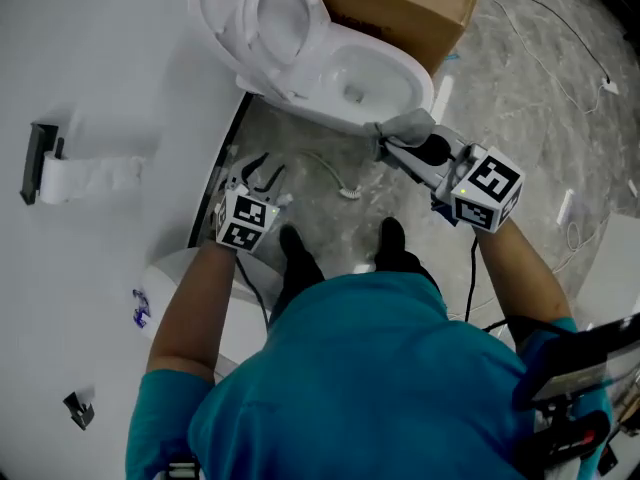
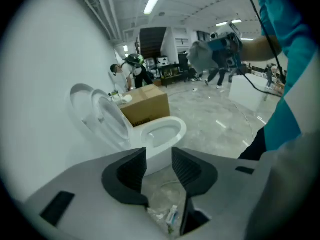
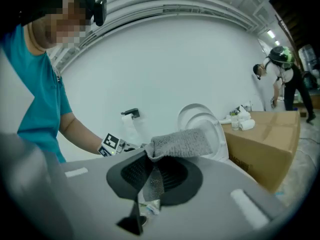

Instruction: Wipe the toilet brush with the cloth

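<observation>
The toilet brush (image 1: 341,182), thin and white, lies on the grey floor just in front of the toilet bowl. My left gripper (image 1: 262,174) hovers a little to its left, jaws open and empty; in the left gripper view (image 2: 159,156) only floor shows between them. My right gripper (image 1: 396,144) is to the brush's right, near the bowl's front rim, shut on a grey cloth (image 1: 409,125). In the right gripper view the cloth (image 3: 179,143) bunches over the closed jaws (image 3: 150,159). The cloth (image 2: 200,56) also shows high in the left gripper view.
A white toilet (image 1: 330,78) with raised lid stands against the white wall, a cardboard box (image 1: 410,8) behind it. A toilet-roll holder (image 1: 45,163) is on the wall. The person's black shoes (image 1: 390,243) stand by the brush. Cables (image 1: 560,38) run across the floor at right.
</observation>
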Demonstrator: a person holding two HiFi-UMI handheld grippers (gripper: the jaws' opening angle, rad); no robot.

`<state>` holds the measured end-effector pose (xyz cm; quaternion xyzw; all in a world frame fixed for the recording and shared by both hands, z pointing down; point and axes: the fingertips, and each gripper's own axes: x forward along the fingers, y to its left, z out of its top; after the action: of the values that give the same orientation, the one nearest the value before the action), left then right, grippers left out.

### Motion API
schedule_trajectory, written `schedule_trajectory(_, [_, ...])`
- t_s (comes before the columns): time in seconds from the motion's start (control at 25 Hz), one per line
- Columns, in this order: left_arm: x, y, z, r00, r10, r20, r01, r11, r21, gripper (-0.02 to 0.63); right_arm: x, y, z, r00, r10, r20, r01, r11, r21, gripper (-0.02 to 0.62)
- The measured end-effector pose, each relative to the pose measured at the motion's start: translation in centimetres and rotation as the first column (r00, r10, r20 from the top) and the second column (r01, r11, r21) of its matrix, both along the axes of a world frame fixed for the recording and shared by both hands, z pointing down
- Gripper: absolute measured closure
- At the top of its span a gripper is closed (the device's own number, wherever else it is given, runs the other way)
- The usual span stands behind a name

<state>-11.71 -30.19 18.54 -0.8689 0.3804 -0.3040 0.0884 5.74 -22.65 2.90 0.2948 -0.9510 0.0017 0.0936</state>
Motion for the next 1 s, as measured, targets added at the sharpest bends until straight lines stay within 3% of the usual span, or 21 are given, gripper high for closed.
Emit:
schedule_trajectory(0.12, [0.2,-4.0,6.0,0.987,0.073,0.141,-0.071,0.997,-0.020,0.449,-1.0,-2.7,3.8,0.999,0.045,0.020,-0.045,0.998,-0.033,0.560])
schedule_trajectory(0.2, [0.6,-5.9,11.1,0.958,0.137,0.254,-0.131,0.991,-0.040,0.439,-1.6,-4.2,7.2,0.999,0.052,-0.002,-0.052,0.997,-0.055,0.560])
schedule_trajectory(0.36, [1.4,-9.3,22.6,0.846,0.246,0.473,-0.229,0.969,-0.094,0.417,-1.7,-7.3,14.8,0.998,0.053,-0.030,-0.056,0.992,-0.114,0.560])
schedule_trajectory(0.52, [3.5,-14.4,32.3,0.722,0.301,0.623,-0.317,0.944,-0.089,0.409,-0.5,-10.5,22.0,0.997,0.030,-0.069,-0.037,0.993,-0.111,0.560])
schedule_trajectory(0.64, [5.5,-19.0,39.3,0.633,0.311,0.709,-0.377,0.924,-0.069,0.405,0.6,-12.7,27.9,0.996,0.017,-0.088,-0.026,0.994,-0.102,0.560])
schedule_trajectory(0.76, [6.6,-23.6,48.6,0.566,0.308,0.764,-0.392,0.917,-0.080,0.403,1.8,-14.8,36.4,0.995,0.010,-0.099,-0.025,0.989,-0.149,0.560])
schedule_trajectory(0.84, [7.1,-25.4,54.3,0.531,0.322,0.784,-0.391,0.914,-0.111,0.403,2.7,-15.4,42.0,0.994,0.010,-0.108,-0.031,0.982,-0.189,0.560])
schedule_trajectory(0.92, [6.9,-26.9,56.8,0.499,0.322,0.804,-0.385,0.914,-0.127,0.403,3.4,-15.5,44.9,0.991,0.007,-0.134,-0.035,0.978,-0.205,0.560])
schedule_trajectory(1.0, [6.5,-28.2,56.4,0.494,0.297,0.817,-0.362,0.925,-0.118,0.403,3.9,-15.2,45.3,0.988,0.004,-0.152,-0.036,0.978,-0.204,0.560])
